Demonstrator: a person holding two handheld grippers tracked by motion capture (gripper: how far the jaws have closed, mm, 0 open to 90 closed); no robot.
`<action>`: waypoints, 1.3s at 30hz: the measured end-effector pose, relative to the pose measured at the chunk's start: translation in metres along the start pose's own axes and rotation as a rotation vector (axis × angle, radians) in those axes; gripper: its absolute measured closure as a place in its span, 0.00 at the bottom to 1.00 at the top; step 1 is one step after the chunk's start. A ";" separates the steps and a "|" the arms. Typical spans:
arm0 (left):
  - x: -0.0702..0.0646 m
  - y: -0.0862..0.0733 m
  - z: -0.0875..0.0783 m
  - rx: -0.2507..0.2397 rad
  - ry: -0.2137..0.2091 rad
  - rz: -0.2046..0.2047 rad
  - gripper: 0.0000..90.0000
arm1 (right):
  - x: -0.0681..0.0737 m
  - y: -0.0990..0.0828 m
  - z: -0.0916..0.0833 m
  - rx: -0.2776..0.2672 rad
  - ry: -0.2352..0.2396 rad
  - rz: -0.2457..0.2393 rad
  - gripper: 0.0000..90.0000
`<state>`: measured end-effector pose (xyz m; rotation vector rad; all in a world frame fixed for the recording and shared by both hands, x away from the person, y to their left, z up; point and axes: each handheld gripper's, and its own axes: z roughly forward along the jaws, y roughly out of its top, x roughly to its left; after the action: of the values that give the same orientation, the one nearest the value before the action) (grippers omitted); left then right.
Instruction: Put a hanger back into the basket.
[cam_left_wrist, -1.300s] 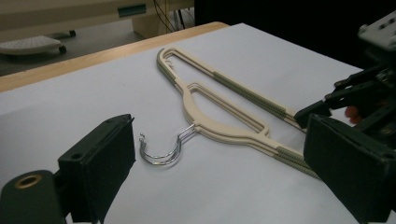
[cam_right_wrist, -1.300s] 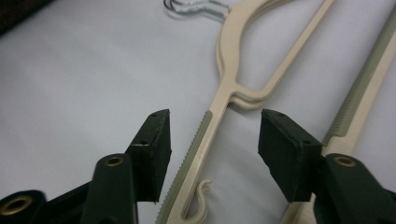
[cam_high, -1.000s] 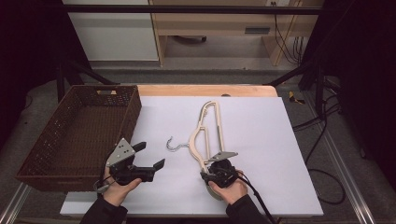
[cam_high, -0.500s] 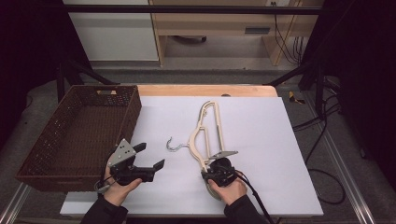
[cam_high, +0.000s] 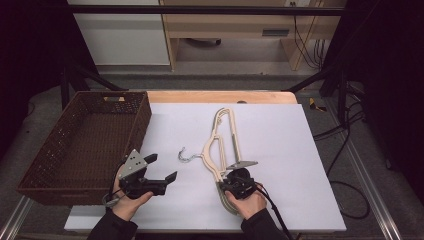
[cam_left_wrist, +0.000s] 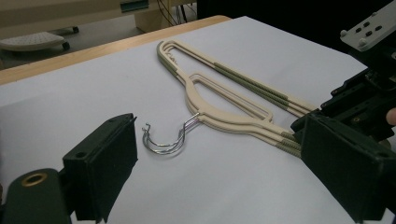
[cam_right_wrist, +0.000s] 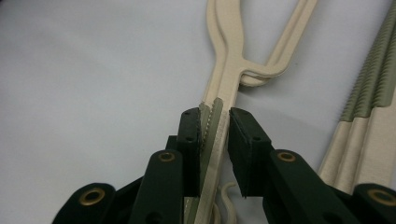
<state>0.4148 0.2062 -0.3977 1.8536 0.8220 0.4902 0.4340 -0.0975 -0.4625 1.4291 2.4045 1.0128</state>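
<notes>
Far left on the white surface (cam_high: 280, 150): a brown wicker basket (cam_high: 55, 165), with its near right corner just beside the left tongs (cam_high: 161, 169). Left tongs held low over the surface by a hand (cam_high: 129, 197), jaws wide apart, nothing between them, pointing right toward the hangers. In the left gripper view, metal hooks (cam_left_wrist: 166, 140) seen between the spread jaws, lying flat on the surface, apart from both.

Middle: a stack of cream hangers (cam_high: 224, 145), flat on the surface, running from the far middle down toward the near edge, hooks pointing left.

Right of that: right tongs (cam_high: 231, 181) at the near end of the hangers, held by the other hand (cam_high: 248, 202). Jaws just been closing, now set around one cream arm with a ribbed green strip (cam_right_wrist: 215, 135); left pad touching it, right pad nearly so, a sliver of gap visible.
</notes>
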 end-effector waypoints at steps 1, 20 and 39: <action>0.000 0.000 0.000 0.001 -0.001 -0.001 0.12 | 0.001 0.000 0.001 -0.003 -0.004 0.004 0.83; 0.000 -0.002 0.002 0.007 0.000 -0.001 0.12 | -0.008 0.001 -0.003 -0.018 0.012 0.049 0.88; -0.001 -0.003 0.004 0.014 -0.001 0.001 0.12 | -0.004 -0.004 0.005 0.003 -0.085 -0.048 0.80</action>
<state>0.4157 0.2036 -0.4023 1.8671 0.8256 0.4848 0.4354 -0.0995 -0.4694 1.3790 2.3692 0.9189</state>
